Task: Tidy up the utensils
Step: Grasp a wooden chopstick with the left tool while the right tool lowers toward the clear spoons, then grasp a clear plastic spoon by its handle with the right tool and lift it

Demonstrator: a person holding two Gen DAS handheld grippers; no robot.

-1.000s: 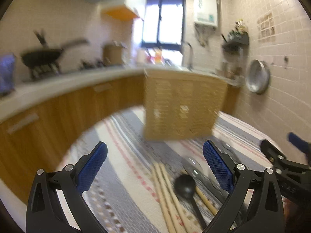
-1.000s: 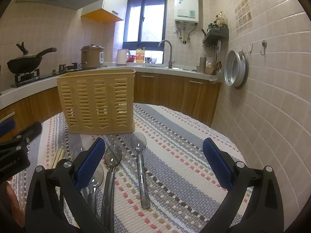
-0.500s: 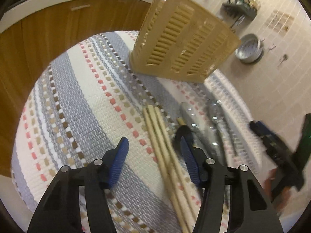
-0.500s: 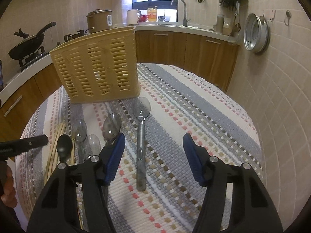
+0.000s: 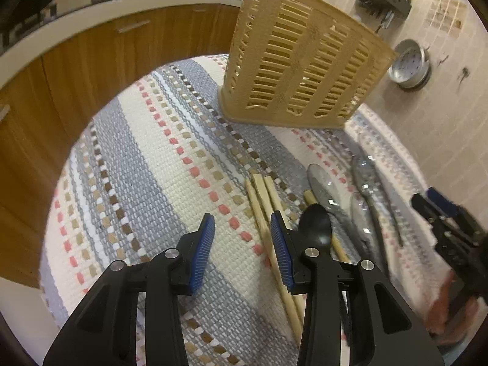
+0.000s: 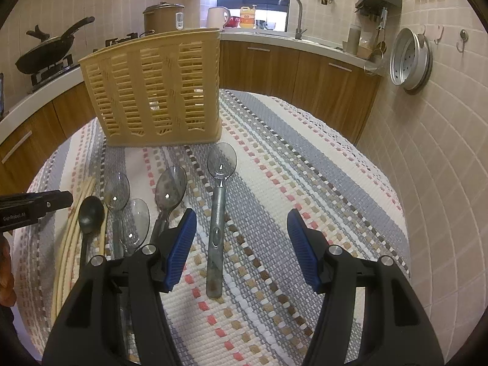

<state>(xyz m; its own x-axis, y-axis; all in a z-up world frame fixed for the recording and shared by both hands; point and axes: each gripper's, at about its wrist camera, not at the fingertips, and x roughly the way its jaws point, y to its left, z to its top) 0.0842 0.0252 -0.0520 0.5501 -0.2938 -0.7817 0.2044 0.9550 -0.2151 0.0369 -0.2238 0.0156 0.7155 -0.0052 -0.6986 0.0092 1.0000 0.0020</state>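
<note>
The handles of the wooden chopsticks (image 5: 264, 213) and the black spoon (image 5: 315, 225) run out of sight behind the left gripper (image 5: 242, 244), and the right gripper (image 6: 239, 242) covers the handle ends of three clear spoons (image 6: 169, 189). What lies inside the slotted beige basket (image 6: 155, 91) is hard to make out. The left gripper tilts down over the striped cloth on the surface (image 5: 158, 164), jaws spread with nothing between them, just left of the chopsticks. The right gripper hovers low, jaws spread wide; a fourth clear spoon (image 6: 218, 213) lies just inside its left finger.
</note>
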